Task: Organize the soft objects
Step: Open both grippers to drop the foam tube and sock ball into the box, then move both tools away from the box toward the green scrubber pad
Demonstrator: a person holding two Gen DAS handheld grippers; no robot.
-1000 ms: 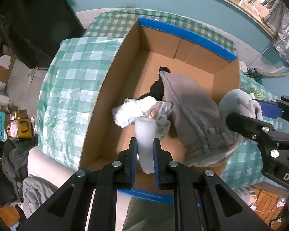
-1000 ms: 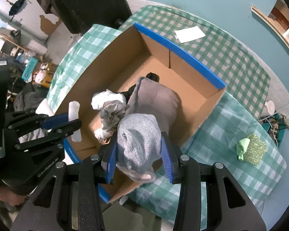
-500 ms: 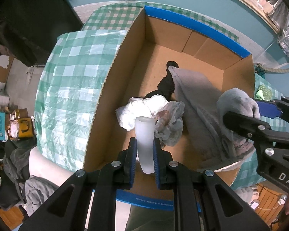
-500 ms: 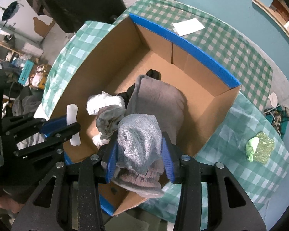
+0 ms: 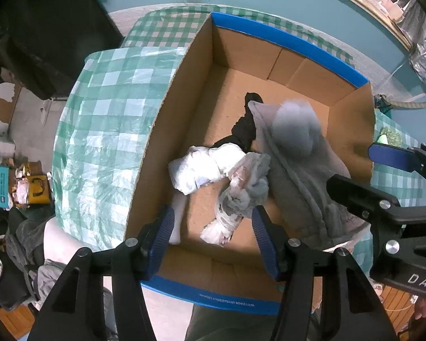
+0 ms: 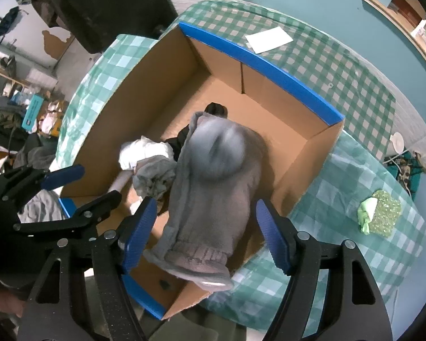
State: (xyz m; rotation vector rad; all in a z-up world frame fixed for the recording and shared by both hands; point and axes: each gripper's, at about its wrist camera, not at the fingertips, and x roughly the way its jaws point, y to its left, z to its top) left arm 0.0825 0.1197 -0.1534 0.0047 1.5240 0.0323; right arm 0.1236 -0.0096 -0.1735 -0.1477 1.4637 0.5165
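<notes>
Both sets of jaws are opening with nothing gripped, the floppy, light grey sweater (image 6: 210,199) draped over the cardboard box (image 6: 298,91) rim, so grab a bunched fold.

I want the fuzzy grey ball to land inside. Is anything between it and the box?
Nothing blocks it. The grey ball, blurred, is clear of the opening right tool, over the grey garment that drapes across the cardboard box's near edge.
</notes>
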